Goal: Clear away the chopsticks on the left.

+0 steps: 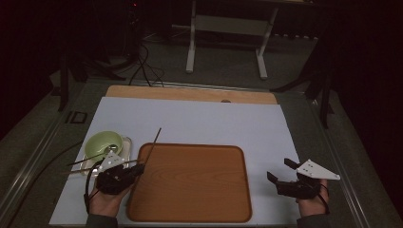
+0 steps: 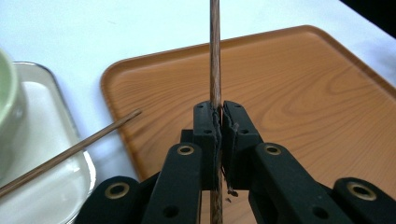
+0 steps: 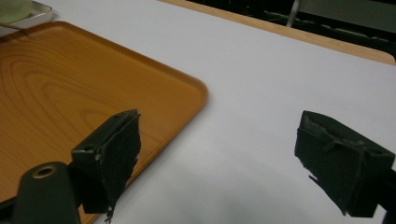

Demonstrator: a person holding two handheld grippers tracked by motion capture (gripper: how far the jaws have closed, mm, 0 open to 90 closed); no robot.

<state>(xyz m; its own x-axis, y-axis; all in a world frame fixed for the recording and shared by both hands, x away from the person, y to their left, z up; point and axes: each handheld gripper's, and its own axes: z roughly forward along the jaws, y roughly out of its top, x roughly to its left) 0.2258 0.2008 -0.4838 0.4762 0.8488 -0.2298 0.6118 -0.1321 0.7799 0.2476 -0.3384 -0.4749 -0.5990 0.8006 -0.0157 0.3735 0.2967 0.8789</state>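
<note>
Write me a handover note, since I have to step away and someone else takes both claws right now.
Left claw: shut on one chopstick, which stands over the near-left corner of the wooden tray.
Right claw: open, holding nothing, over the white mat right of the tray.
Second chopstick: rests across the small metal dish that carries the green bowl.
Done: first chopstick gripped.
Left, probably: put it on the tray, then take the other one.

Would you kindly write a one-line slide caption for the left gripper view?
Left gripper shut on a thin brown wooden chopstick above the orange wooden tray, a second chopstick resting across the small metal dish.
</note>
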